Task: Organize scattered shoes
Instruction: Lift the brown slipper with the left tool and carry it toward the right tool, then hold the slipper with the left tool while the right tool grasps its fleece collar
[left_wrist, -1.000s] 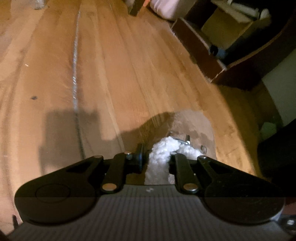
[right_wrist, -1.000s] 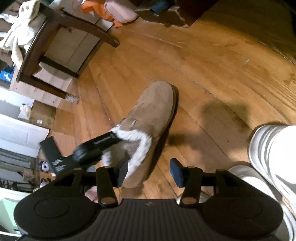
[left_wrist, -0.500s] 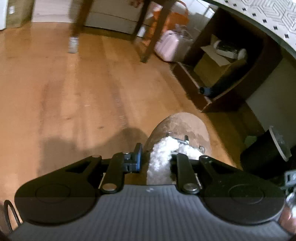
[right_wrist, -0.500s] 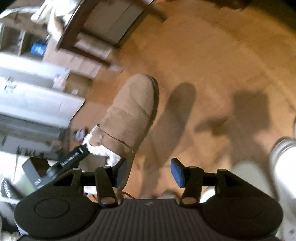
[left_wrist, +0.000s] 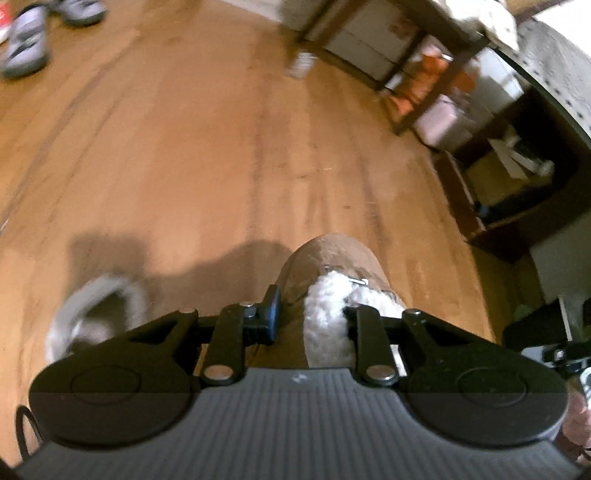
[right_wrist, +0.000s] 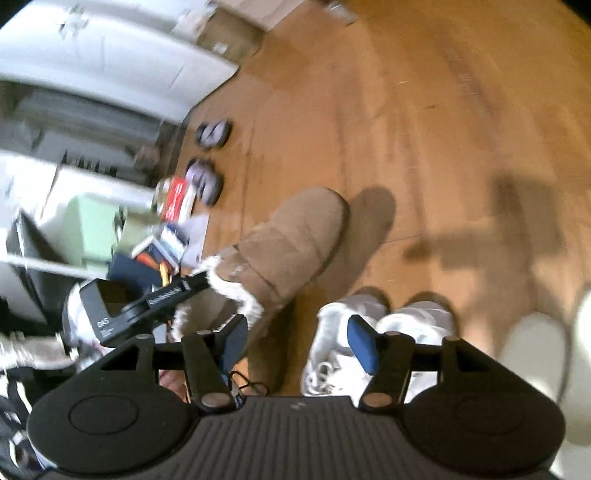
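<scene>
The left wrist view looks forward and down along the left gripper (left_wrist: 310, 314), held above the wooden floor (left_wrist: 207, 155), with a tan slipper (left_wrist: 334, 254) close ahead between the fingers. The right wrist view looks steeply down along the right gripper (right_wrist: 297, 341) at the floor (right_wrist: 436, 129). Both views share the slipper (right_wrist: 291, 236), the floor and the gray shoes (left_wrist: 26, 53) (right_wrist: 205, 181) farther ahead.
</scene>
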